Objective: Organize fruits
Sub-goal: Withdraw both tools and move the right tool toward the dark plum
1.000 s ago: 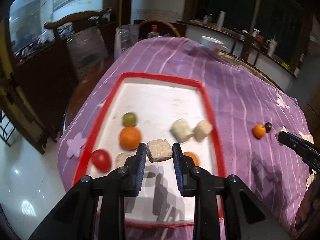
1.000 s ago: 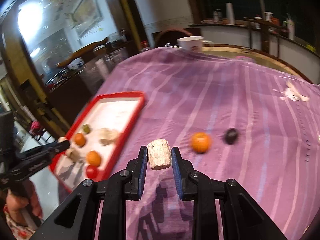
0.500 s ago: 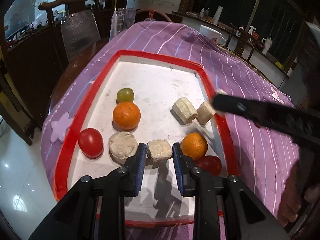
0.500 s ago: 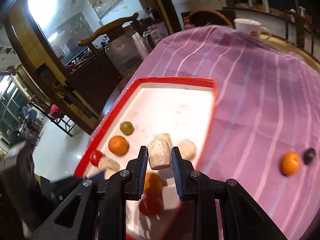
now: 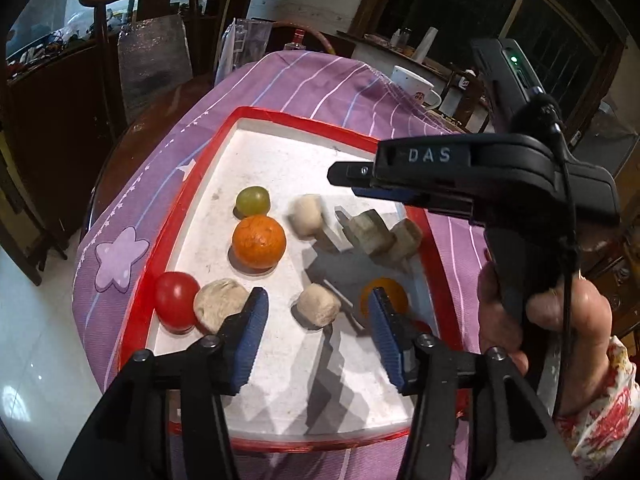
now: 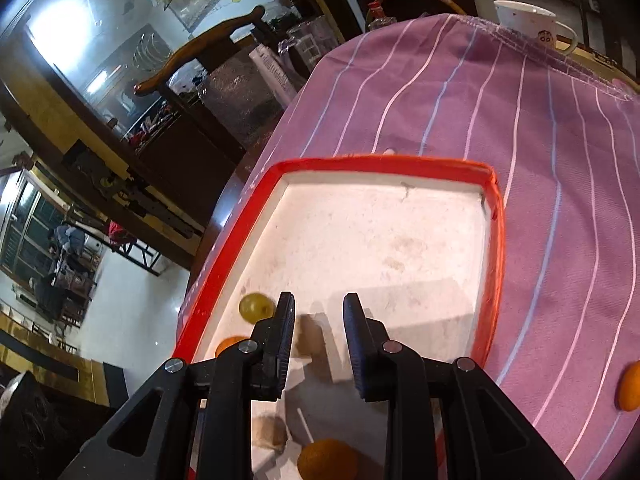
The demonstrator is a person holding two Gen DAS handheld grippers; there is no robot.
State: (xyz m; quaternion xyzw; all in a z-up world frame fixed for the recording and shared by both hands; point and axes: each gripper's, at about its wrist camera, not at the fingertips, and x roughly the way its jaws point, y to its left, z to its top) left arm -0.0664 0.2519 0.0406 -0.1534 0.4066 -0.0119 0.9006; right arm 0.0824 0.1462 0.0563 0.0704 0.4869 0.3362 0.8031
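A red-rimmed white tray (image 5: 192,184) lies on the purple cloth. My left gripper (image 5: 318,304) hangs low over its near part and its jaws are opening. A beige chunk (image 5: 318,314) lies on the tray between the pads, touching neither. My right gripper (image 5: 340,170) (image 6: 316,312) reaches over the tray from the right. Its jaws stand close together with nothing between them. Another beige chunk (image 5: 306,214) (image 6: 311,340) lies on the tray just under its tips. A green grape (image 5: 252,200), a big orange (image 5: 259,242) and a red tomato (image 5: 174,306) also lie there.
Two more beige chunks (image 5: 366,234) lie near the tray's right rim, and a round one (image 5: 220,308) lies beside the tomato. A small orange (image 6: 630,386) sits on the cloth right of the tray. A white cup (image 5: 412,84) stands at the table's far edge and a wooden chair (image 5: 148,52) at the far left.
The left jaws have spread and let their beige chunk down onto the tray. The right gripper swung from the cloth to over the tray. Its chunk now lies on the tray.
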